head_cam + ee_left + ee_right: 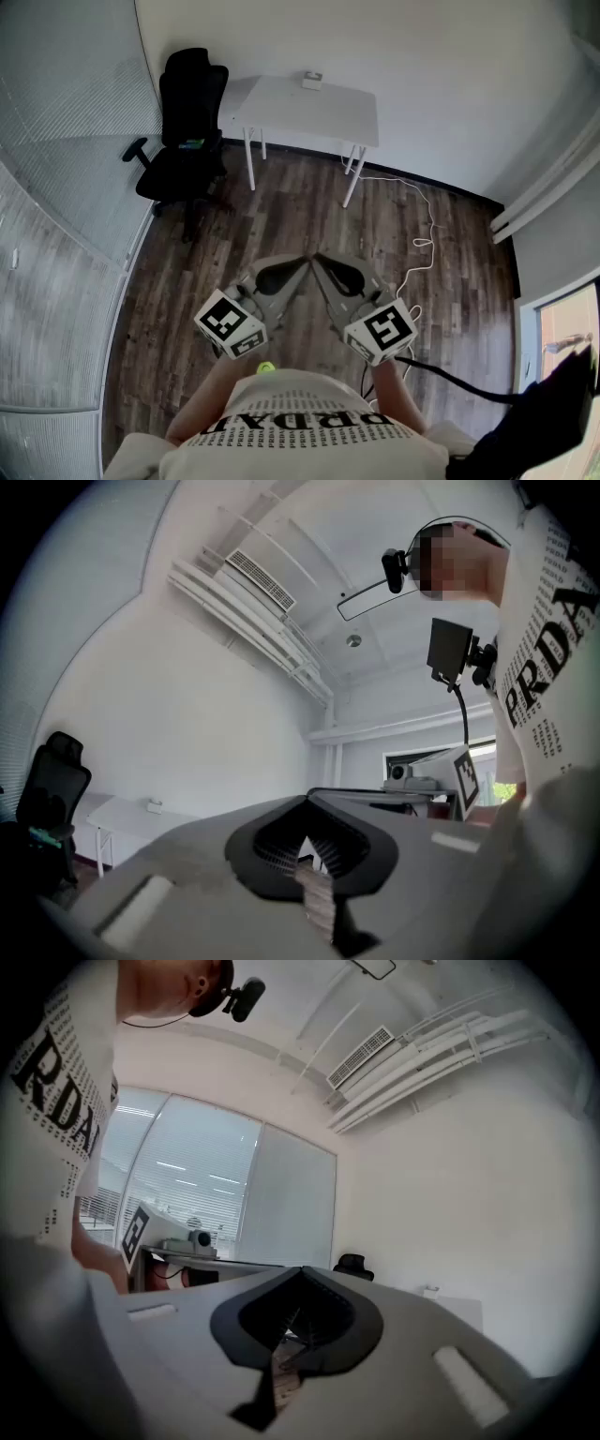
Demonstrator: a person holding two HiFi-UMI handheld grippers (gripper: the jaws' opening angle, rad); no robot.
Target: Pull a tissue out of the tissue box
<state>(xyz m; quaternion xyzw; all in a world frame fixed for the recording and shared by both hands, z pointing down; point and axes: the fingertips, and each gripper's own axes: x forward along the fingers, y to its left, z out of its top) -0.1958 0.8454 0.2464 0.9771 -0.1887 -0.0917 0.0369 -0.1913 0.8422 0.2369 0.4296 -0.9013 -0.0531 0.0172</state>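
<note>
White table (309, 114), perhaps tissue box (312, 81) atop.

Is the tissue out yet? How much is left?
Nothing looks done yet. The left gripper and right gripper are both shut and empty, held tip to tip above the floor. A small white thing sits on the far white table; I can't tell if it's the tissue box. Left to do: reach the box, pinch a tissue, pull it out.

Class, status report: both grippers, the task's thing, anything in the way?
Left gripper shut, empty. Right gripper shut, empty. No tissue box in view. Nothing in the way.
</note>
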